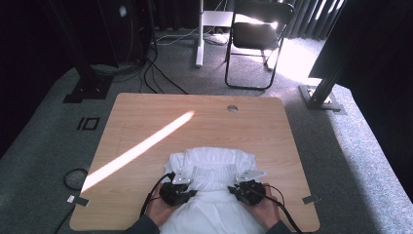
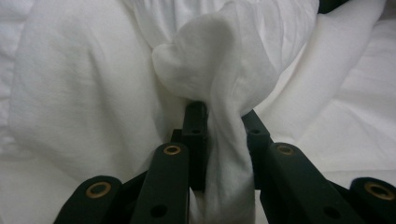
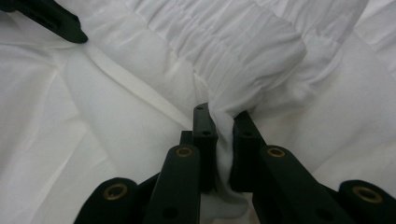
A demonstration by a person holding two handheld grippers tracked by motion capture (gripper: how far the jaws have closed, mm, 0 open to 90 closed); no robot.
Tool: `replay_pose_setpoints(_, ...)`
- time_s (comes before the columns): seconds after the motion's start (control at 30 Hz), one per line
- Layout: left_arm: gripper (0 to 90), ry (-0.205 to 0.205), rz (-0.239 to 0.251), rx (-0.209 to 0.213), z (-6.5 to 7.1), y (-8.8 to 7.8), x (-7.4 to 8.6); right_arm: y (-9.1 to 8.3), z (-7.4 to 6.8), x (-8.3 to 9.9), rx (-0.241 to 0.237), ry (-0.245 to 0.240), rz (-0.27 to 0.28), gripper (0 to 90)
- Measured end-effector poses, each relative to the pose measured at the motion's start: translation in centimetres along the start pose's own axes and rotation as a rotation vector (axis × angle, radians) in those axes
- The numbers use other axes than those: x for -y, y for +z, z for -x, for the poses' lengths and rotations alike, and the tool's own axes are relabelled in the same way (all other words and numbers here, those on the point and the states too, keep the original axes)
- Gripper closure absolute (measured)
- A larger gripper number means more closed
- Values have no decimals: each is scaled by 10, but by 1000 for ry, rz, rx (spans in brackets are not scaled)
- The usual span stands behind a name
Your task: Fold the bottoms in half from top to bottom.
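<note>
Left gripper [image 2: 224, 114] and right gripper [image 3: 224, 116]: each clenched on bunched white garment [image 1: 214, 170]; fingertips buried in folds, near hem cut off.

- One white garment [image 1: 214, 170] lies at the tabletop's [image 1: 146, 117] near edge.
- Two grippers: left gripper [image 1: 182, 189], right gripper [image 1: 242, 187].
- One folding chair [image 1: 258, 34] stands beyond the far edge.

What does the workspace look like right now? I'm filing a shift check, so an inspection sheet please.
Surface: wooden table, sunlit streak across it.
Job's things: white garment at the near edge, bunched.
Clutter: nothing seen.
Grippers: left hand-held gripper and right hand-held gripper each shut on a fold of the garment.
Cables: black cable trails from each gripper; more on the floor.
Surroundings: grey carpet, folding chair beyond the table.
</note>
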State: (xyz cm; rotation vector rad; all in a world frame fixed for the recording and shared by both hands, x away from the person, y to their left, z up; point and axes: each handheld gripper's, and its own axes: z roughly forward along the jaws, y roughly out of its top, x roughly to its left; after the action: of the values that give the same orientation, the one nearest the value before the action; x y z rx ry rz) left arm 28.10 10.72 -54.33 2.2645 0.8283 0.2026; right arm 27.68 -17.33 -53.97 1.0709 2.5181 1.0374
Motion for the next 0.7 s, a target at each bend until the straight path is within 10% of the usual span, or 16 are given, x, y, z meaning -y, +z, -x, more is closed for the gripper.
replay_pose_setpoints(0.7,778,47,-62,-143,-86,37,-67,63,54,-73,108,2,-42,829)
